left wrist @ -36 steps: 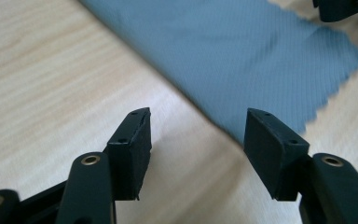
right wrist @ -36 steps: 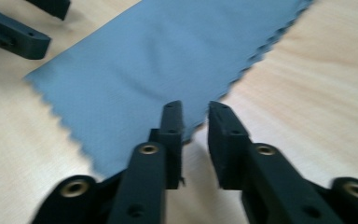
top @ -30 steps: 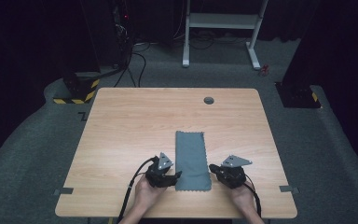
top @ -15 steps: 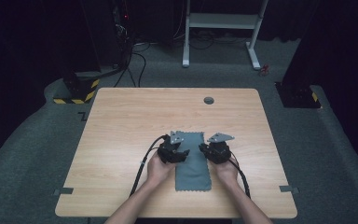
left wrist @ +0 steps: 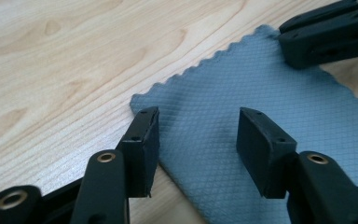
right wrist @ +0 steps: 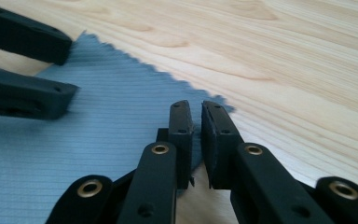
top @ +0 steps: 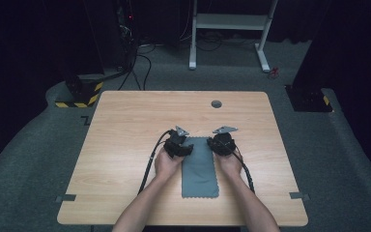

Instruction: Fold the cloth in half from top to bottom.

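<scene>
Hovering over the far corners of the grey cloth (top: 200, 166), which lies flat near the table's (top: 125, 125) front edge. Left gripper (left wrist: 196, 135) has just been closing, its jaws apart and straddling one corner without pinching. Right gripper (right wrist: 196, 135) is nearly closed above the other corner, holding nothing.

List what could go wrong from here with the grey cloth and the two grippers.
1. The left gripper, its jaws just closing, straddles the far left corner of the grey cloth with a wide gap; its pads may slide over the flat fabric rather than pinch it.
2. The right gripper is nearly closed at the far right corner, with no cloth visible in the slit; it may miss that corner.
3. If one corner lifts alone, the cloth would likely skew on the table.
</scene>
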The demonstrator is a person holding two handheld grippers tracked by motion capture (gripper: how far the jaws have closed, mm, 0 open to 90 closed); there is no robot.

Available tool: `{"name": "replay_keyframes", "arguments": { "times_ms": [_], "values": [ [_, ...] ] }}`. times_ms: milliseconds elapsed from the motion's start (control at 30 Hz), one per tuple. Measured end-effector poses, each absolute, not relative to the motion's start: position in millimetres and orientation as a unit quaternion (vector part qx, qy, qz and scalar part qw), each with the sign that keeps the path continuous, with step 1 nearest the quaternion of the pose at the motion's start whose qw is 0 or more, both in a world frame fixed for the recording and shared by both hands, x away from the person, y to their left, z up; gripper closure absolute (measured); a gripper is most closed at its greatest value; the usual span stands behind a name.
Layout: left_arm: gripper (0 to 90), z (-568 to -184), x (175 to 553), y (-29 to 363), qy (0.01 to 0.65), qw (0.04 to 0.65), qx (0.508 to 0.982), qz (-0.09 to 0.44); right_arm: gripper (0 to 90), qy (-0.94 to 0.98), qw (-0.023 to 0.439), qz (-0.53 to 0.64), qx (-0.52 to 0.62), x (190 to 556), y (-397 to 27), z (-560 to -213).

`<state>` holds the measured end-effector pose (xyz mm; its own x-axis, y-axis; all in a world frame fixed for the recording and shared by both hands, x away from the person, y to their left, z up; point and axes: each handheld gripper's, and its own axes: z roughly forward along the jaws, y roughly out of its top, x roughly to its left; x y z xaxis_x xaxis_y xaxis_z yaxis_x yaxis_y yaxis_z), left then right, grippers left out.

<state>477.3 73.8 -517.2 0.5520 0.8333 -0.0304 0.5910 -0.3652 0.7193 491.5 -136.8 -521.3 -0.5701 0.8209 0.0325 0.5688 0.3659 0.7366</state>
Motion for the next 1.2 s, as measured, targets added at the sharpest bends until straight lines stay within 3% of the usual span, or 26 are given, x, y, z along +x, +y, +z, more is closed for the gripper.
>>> {"name": "replay_keyframes", "arguments": {
  "times_ms": [533,767,1033,1200],
  "values": [
    [44.9,-513,502,77,0.478,0.316,0.801,0.176,67.8,0.792,0.165,0.366,0.460,503,-146,-521],
    [45.3,-514,502,77,0.471,0.322,0.802,0.177,67.8,0.806,0.159,0.352,0.449,513,-137,-518],
    [69.7,-512,502,77,0.472,0.329,0.802,0.164,85.8,0.817,0.150,0.344,0.438,514,-132,-516],
    [84.0,-513,508,88,0.496,0.343,0.786,0.137,89.0,0.815,0.141,0.346,0.443,515,-134,-516]
  ]
}}
